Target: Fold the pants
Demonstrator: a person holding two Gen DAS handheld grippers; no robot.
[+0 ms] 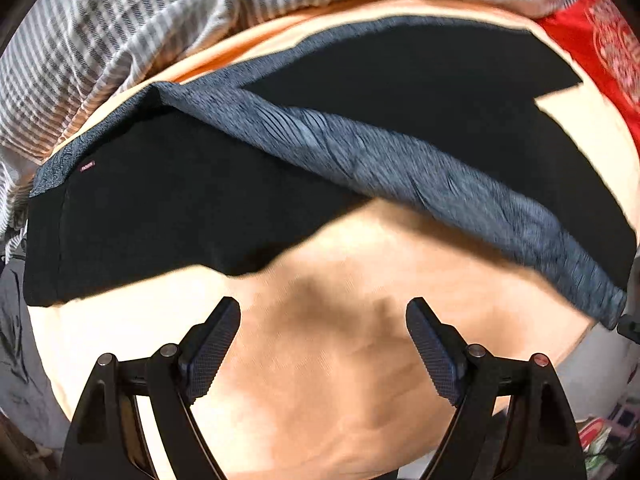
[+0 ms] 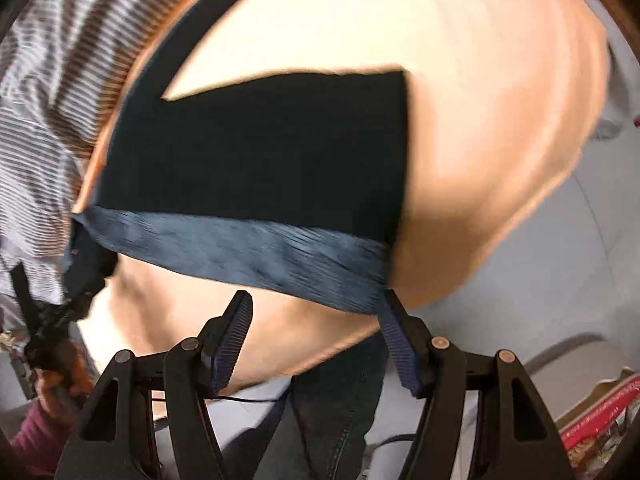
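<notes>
bed [image 1: 320,380]: peach sheet, striped blanket [image 1: 100,40] bunched at the far edge.
pants [image 1: 200,200]: black, spread across the bed's middle, grey waistband [image 1: 400,160] flipped over diagonally.
left claw [image 1: 323,344]: wide, empty, over bare sheet.
right claw [image 2: 316,336]: wide, empty, at the waistband end near the bed's edge.
tip: i'd pinch both waistband ends together, then fold evenly.

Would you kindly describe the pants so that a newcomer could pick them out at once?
Start from the peach-coloured sheet that covers the bed. The pants lie spread across its middle, partly folded. They are the only black cloth, with a grey-blue ribbed waistband running slantwise across them, unlike the striped grey-and-white bedding behind or the red cloth at the corner.
</notes>
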